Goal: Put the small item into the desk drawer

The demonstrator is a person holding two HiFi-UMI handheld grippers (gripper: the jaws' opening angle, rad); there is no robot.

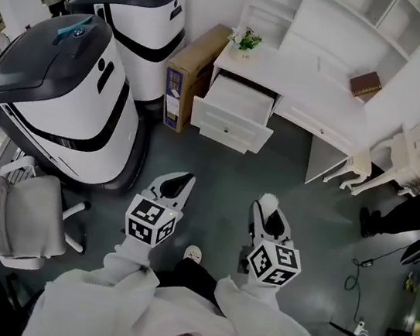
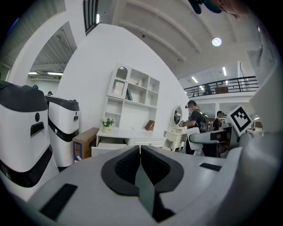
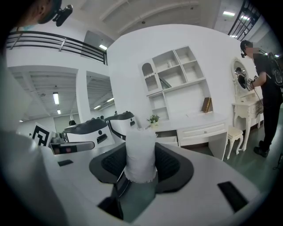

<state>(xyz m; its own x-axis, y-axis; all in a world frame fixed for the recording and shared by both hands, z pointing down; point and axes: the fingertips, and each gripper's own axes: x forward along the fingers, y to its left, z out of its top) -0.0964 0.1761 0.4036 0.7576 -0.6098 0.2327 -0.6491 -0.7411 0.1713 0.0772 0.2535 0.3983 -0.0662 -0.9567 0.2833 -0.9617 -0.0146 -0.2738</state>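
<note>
Clamping a white roll, right gripper faces the open drawer beside a cardboard box; left gripper fingers together.

No text, brand or number is legible. The cardboard box carries a blue printed panel, its print too small to read. The cubes on the left gripper and right gripper bear black-and-white square markers without characters.

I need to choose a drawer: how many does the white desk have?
2: an open drawer under the potted plant, and a closed drawer beside it. No others show in any view.
</note>
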